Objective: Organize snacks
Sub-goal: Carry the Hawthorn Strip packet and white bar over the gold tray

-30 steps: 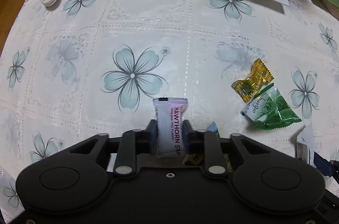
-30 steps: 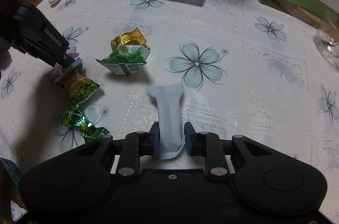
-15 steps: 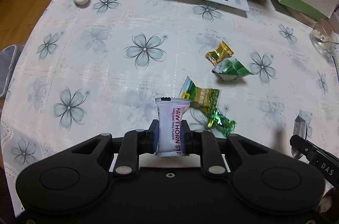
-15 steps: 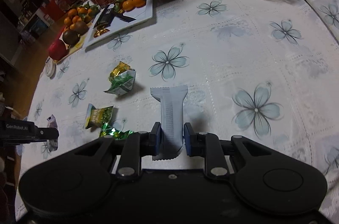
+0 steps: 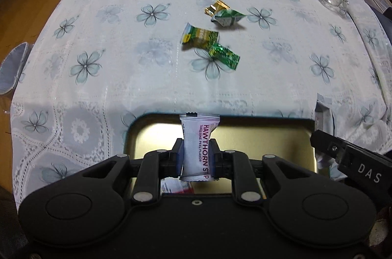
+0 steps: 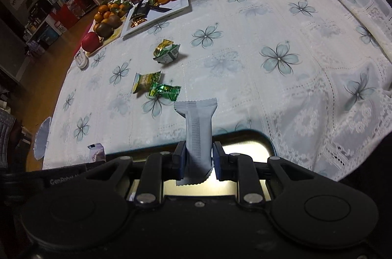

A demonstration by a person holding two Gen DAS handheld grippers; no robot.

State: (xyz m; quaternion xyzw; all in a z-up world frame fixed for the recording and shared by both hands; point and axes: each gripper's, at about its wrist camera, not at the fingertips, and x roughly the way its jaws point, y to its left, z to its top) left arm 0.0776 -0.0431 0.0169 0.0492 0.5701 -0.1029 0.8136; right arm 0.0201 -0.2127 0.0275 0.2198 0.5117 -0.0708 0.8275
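1. The left tool (image 5: 196,157) is clamping a white hawthorn bar (image 5: 198,147) upright between its pads, hovering over the gold tray (image 5: 281,144) at the near edge of the table (image 5: 147,68).
2. The right tool (image 6: 197,158) is pinching a plain grey bar (image 6: 197,134) the same way, over the tray's far rim (image 6: 254,136).
3. Risk one: the two tools are crowding the same tray. In the left view the right tool's black body is sitting just to the right, so a knock between them looks possible if both are dropping in together.
4. Risk two: the grey bar is hanging near the rim, so releasing there could be landing it on the edge, where it may tip out onto the cloth.
5. Risk three: each bar is gripped by its lower part with the long end sticking up, so it could be flopping sideways on release and landing crooked.
6. Pose: both tools are pointing steeply down toward the tray, left one squarer to the table, right one angled across it.
7. Four snacks (image 5: 210,43) are waiting mid-table, well apart from the tray; a wrapper (image 5: 176,186) is already lying in it.
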